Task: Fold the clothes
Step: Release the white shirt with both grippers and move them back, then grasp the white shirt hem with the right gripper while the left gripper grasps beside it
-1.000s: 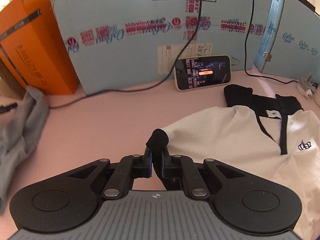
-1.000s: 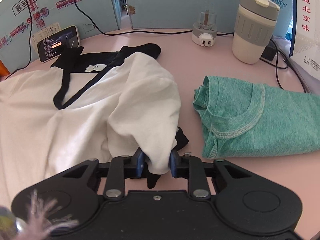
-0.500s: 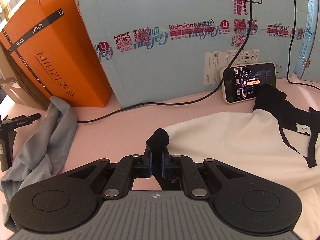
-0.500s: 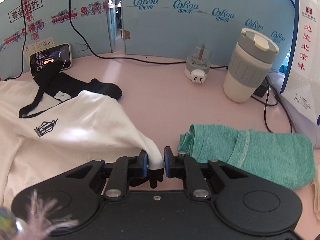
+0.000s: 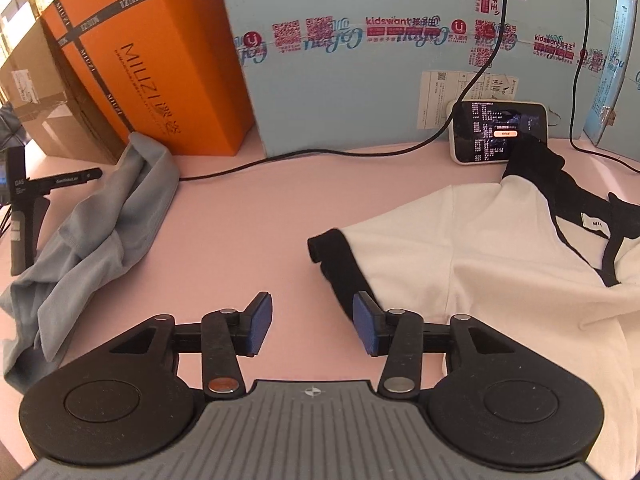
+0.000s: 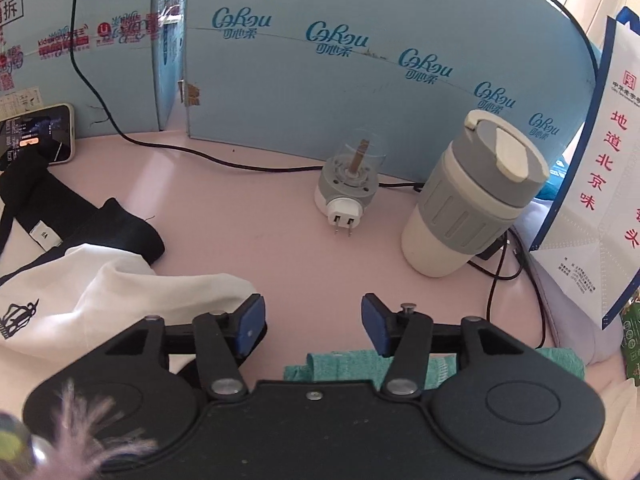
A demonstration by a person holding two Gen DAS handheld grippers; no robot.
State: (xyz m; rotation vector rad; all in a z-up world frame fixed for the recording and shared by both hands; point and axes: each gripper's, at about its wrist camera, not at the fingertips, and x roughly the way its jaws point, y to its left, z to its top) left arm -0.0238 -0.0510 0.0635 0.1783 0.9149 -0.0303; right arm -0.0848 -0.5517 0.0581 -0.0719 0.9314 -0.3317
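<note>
The white shirt (image 5: 500, 264) with black trim is lying spread on the pink table (image 5: 248, 216), and both tongs are standing open with nothing between their pads. The left gripper (image 5: 313, 322) is hovering just beside the black sleeve cuff (image 5: 336, 264), its right pad almost touching the cloth. The right gripper (image 6: 313, 324) is hovering over bare table, with the shirt's other sleeve (image 6: 160, 292) bunched against its left finger and the folded green shirt (image 6: 340, 364) lying under its right finger.

What could go wrong from here, in my judgement: the right sleeve is lying in a rumpled heap and not flat, so any fold made on top of it is going to come out lumpy. Also the right gripper is sitting very near the green shirt — a careless next grasp could be catching that cloth instead of the white one. The phone (image 5: 500, 130) is touching the collar, and pulling the shirt could be knocking it over.

Compared with half a second ago, both tongs were pinching the sleeves — the left on the black cuff, the right on the white sleeve end — and now they are both letting go. The cuff is now resting on the table ahead of the left gripper.
</note>
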